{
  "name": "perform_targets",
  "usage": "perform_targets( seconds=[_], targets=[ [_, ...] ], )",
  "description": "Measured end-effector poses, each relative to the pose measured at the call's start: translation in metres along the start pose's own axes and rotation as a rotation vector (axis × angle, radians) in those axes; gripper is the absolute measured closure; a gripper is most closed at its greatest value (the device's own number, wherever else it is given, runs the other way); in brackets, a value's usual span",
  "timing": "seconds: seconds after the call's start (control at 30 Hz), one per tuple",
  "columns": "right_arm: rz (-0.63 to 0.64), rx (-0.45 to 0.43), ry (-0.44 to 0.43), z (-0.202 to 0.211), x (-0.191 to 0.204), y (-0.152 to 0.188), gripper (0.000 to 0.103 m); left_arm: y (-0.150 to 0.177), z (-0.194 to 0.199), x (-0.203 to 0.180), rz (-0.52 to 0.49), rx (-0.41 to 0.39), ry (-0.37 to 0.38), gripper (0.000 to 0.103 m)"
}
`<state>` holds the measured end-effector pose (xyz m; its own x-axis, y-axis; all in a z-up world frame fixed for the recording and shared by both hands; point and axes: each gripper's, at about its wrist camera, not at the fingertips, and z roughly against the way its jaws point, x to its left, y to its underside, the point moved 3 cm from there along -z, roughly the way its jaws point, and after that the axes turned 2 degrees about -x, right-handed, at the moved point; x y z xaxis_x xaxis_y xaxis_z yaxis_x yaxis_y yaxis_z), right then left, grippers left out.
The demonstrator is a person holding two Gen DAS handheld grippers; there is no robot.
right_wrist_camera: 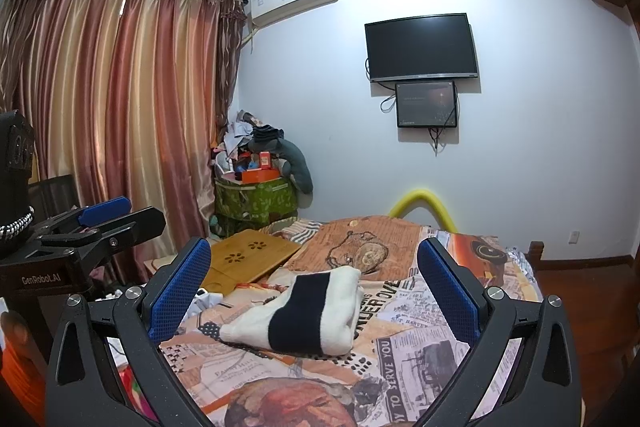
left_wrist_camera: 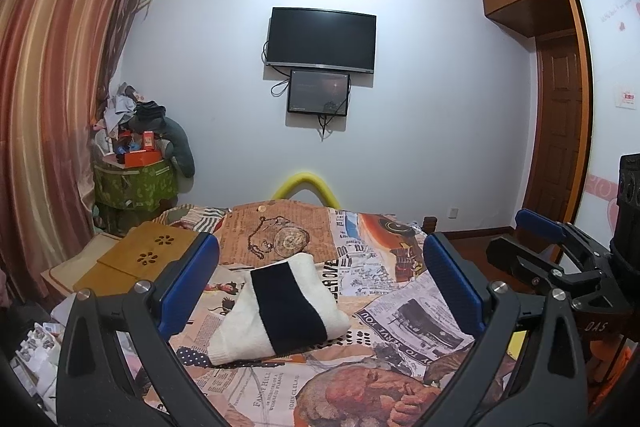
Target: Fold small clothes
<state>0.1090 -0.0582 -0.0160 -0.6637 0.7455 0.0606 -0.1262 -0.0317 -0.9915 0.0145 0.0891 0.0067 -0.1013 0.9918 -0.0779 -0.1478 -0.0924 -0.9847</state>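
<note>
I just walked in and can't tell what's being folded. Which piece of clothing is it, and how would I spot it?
Look at the bed covered in a newspaper-print sheet. Near its middle, between both open grippers, lies the small folded garment. It is fluffy cream-white with one broad dark navy band across it, the only plain, soft thing on that busy print.

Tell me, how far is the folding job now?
Done, it seems: the sweater lies folded in a compact bundle on the bed. In hand: nothing; the left claw and right claw are open, above it. No other loose clothes show on the bed.
</note>
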Motion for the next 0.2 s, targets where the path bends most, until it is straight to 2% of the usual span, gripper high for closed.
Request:
perform_targets(
  seconds=[0.2],
  targets=[
    [0.003, 0.009, -0.002, -0.0029, 0.0022, 0.0011, 0.0, 0.0, -0.001, 0.0032, 0.008, 0.004, -0.008, 0.0]
  ],
)
